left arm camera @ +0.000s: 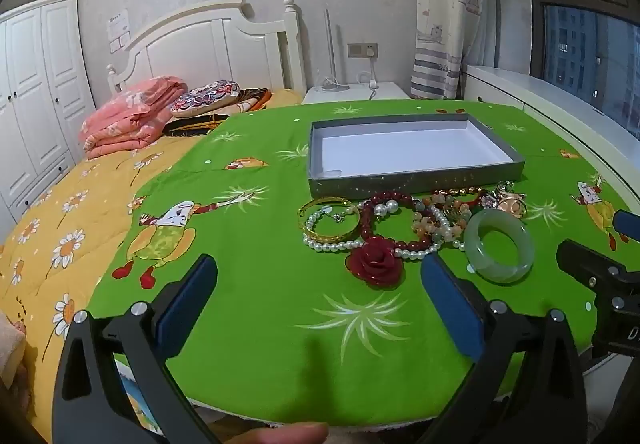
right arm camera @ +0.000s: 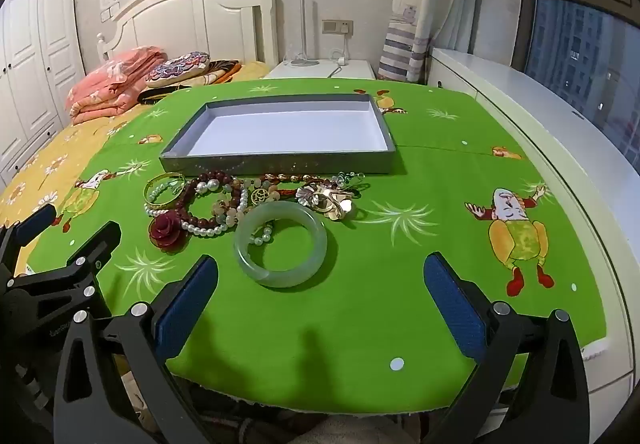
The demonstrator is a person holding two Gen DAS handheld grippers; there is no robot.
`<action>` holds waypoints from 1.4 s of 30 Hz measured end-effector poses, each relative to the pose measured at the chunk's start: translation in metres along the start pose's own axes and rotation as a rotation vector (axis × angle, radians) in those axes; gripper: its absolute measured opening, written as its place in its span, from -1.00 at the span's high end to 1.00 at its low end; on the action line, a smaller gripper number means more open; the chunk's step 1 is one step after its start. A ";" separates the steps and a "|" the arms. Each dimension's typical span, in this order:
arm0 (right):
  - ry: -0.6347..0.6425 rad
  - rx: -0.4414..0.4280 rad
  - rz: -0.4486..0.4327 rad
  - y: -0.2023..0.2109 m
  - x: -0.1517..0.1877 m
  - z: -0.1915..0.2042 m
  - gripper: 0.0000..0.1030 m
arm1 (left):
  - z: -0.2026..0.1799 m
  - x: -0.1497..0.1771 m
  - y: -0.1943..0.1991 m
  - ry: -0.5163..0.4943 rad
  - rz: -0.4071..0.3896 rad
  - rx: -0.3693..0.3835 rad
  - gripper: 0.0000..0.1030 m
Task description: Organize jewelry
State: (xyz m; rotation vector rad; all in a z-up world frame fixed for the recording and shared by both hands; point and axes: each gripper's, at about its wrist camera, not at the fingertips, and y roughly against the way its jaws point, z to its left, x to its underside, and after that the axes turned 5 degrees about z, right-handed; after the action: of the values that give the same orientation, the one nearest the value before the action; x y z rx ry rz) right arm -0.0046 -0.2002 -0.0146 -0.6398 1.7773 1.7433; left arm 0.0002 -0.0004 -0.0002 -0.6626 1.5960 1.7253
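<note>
Jaws wide, empty; tangled jewelry pile (right arm camera: 248,203) indistinct beside box (right arm camera: 276,159).

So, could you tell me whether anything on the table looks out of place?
The jewelry lies in a tangled heap on the green cloth before the grey box, which holds none; pearl strands cross the red bead bracelet.

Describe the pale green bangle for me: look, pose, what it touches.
The pale green bangle is a thick, smooth, translucent ring, jade-like in look, apparently unbroken. It lies flat on the green cloth, at the near edge of the jewelry pile, in front of the gray box. A short run of the pearl strand shows inside its hole, and its far rim meets the pile. Neither gripper touches it.
</note>
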 end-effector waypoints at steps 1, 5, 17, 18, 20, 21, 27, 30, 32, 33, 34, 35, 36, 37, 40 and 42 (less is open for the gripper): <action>-0.001 -0.001 -0.004 0.000 0.000 0.000 -0.87 | 0.001 0.000 0.000 0.007 -0.004 0.002 -0.92; -0.001 -0.004 -0.004 0.000 0.000 0.001 -0.87 | 0.002 -0.001 -0.001 0.006 0.002 0.005 -0.92; -0.004 -0.005 -0.002 0.000 0.001 0.001 -0.87 | 0.001 0.003 0.002 0.003 0.008 0.009 -0.92; -0.004 -0.006 -0.002 0.000 0.001 0.001 -0.87 | 0.001 0.003 0.002 0.003 0.008 0.008 -0.92; -0.004 -0.005 -0.002 0.000 0.001 0.000 -0.87 | 0.001 0.002 0.001 0.001 0.008 0.008 -0.92; -0.004 -0.007 -0.001 0.001 0.000 -0.001 -0.87 | 0.001 0.002 0.001 0.003 0.009 0.007 -0.92; -0.004 -0.008 0.001 0.000 0.003 0.003 -0.87 | 0.001 0.003 0.002 0.004 0.010 0.009 -0.92; -0.004 -0.008 0.001 -0.001 0.002 0.002 -0.87 | 0.002 0.003 0.002 0.004 0.010 0.010 -0.92; -0.005 -0.008 0.002 -0.001 0.002 0.001 -0.87 | 0.002 0.003 0.002 0.003 0.010 0.010 -0.92; -0.005 -0.009 0.002 -0.001 0.002 0.001 -0.87 | 0.002 0.003 0.002 0.003 0.010 0.010 -0.92; -0.005 -0.008 0.003 -0.002 0.003 0.002 -0.87 | 0.002 0.003 0.002 0.003 0.011 0.011 -0.92; -0.005 -0.008 0.004 -0.002 0.003 0.002 -0.87 | 0.002 0.003 0.002 0.004 0.011 0.012 -0.92; -0.005 -0.009 0.003 -0.001 0.003 0.004 -0.87 | 0.002 0.003 0.002 0.004 0.011 0.011 -0.92; -0.005 -0.010 0.003 -0.001 0.003 0.005 -0.87 | 0.002 0.003 0.002 0.004 0.011 0.012 -0.92; -0.005 -0.010 0.003 -0.001 0.003 0.005 -0.87 | 0.002 0.002 0.002 0.006 0.014 0.013 -0.92; -0.007 -0.010 0.003 -0.001 0.004 0.007 -0.87 | 0.002 0.002 0.002 0.006 0.015 0.014 -0.92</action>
State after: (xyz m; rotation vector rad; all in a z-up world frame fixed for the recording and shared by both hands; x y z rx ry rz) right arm -0.0062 -0.1929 -0.0177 -0.6341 1.7670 1.7553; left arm -0.0024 0.0022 -0.0007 -0.6512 1.6191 1.7230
